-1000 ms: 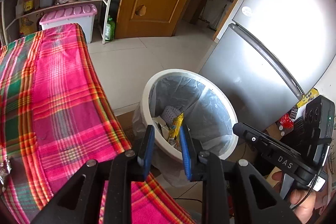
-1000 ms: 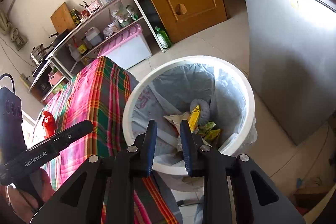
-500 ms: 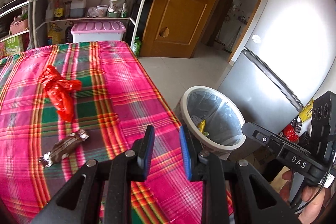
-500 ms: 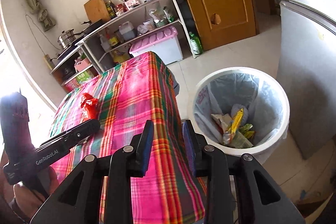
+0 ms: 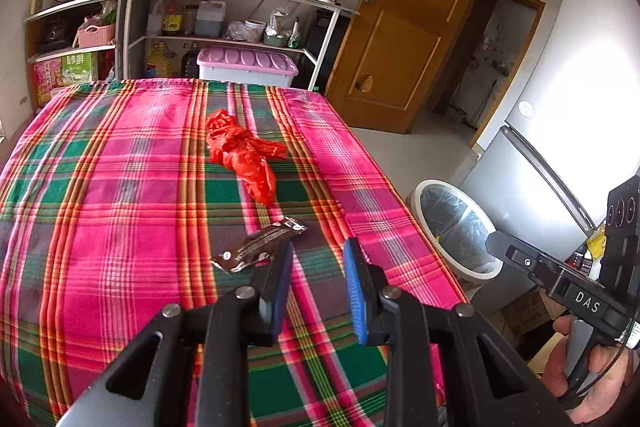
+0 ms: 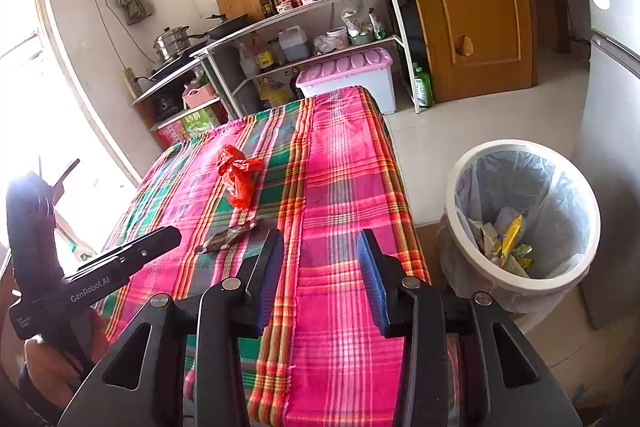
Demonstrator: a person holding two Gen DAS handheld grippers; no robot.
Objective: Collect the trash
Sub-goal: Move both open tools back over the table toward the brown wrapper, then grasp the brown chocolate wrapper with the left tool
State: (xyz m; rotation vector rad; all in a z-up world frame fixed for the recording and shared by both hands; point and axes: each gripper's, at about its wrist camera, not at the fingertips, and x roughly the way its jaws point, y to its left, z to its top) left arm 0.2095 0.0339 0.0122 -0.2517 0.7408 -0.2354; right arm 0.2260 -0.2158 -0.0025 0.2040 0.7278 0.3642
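Fingers [image 5: 280, 267] of both grippers opening, now over the table [image 5: 120, 187], off the bin [image 6: 520, 279].

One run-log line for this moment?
left gripper: opening, empty | right gripper: opening, empty | on table: brown wrapper, red bag | bin: part-filled

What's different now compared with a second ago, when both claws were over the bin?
Both swung away from the bin to face the table. The left gripper and right gripper are empty, jaws opening. The red bag and brown wrapper lie untouched; the bin's trash is unchanged.
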